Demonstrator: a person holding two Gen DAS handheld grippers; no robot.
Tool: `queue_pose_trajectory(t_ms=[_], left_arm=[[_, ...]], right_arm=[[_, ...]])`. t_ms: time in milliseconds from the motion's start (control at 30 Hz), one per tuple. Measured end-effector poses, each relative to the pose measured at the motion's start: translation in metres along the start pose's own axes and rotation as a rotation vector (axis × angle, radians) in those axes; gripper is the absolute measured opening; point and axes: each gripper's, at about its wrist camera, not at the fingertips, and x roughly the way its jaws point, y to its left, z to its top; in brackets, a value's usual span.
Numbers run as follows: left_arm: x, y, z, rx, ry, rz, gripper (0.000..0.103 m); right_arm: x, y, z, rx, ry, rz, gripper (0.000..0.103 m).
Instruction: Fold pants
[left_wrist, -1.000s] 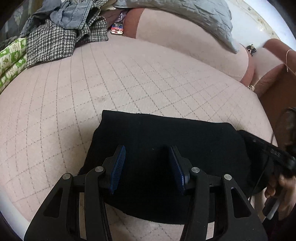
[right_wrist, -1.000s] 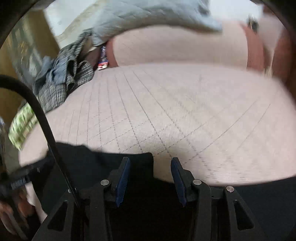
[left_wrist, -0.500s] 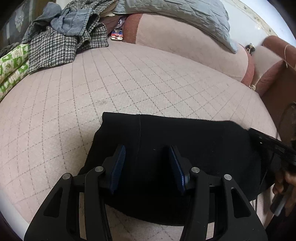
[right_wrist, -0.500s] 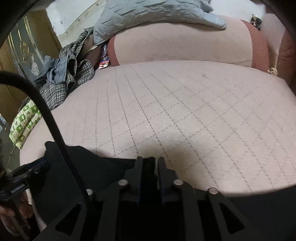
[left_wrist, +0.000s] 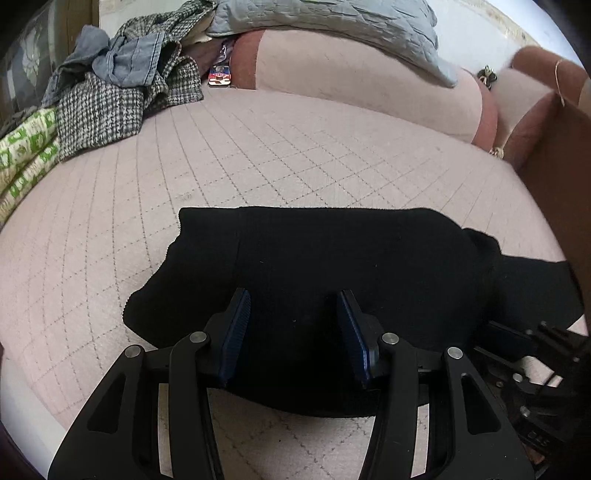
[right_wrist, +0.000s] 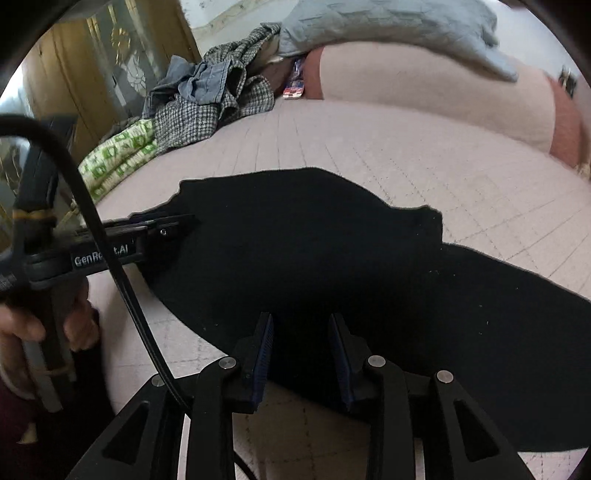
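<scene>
Where black pants (right_wrist: 332, 266) swallow folds: left tool (left_wrist: 293, 332) agape, right tool (right_wrist: 301, 354) opening, both empty.

- The black pants (left_wrist: 332, 266) lay flat on the pink quilted bed cover, folded into a broad, thick bundle.
- In the left wrist view the bundle filled the centre, with a narrower part trailing off toward 3 o'clock.
- In the right wrist view the pants (right_wrist: 332, 266) spread from the centre toward 4 o'clock, their upper edge uneven.
</scene>
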Motion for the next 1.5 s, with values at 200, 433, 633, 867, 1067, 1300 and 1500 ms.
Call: queue_pose_trajectory(t_ms=[200, 433, 633, 867, 1067, 1300, 1500], left_arm=[[-0.017, -0.011, 0.005, 0.001, -0.022, -0.047, 0.049], [-0.028, -0.061, 0.018, 0.051, -0.01, -0.212, 0.049], [-0.011, -0.126, 0.028, 0.106, 0.113, -0.373, 0.049], [0.009, -0.221, 0.039, 0.238, 0.195, -0.506, 0.049], [0.022, -0.301, 0.047, 0.388, 0.225, -0.589, 0.049], [0.053, -0.379, 0.045, 0.562, 0.303, -0.621, 0.049], [0.076, -0.425, 0.043, 0.633, 0.346, -0.628, 0.049]], right_arm=[[-0.04, -0.022, -0.001, 0.066, -0.04, -0.032, 0.035], [-0.108, -0.092, -0.025, 0.264, -0.069, -0.127, 0.042], [-0.178, -0.159, -0.058, 0.388, -0.081, -0.267, 0.049], [-0.216, -0.219, -0.107, 0.491, -0.048, -0.297, 0.049], [-0.212, -0.25, -0.135, 0.554, -0.092, -0.13, 0.049], [-0.189, -0.256, -0.135, 0.488, -0.087, -0.055, 0.051], [-0.18, -0.265, -0.132, 0.454, -0.115, 0.002, 0.052]])
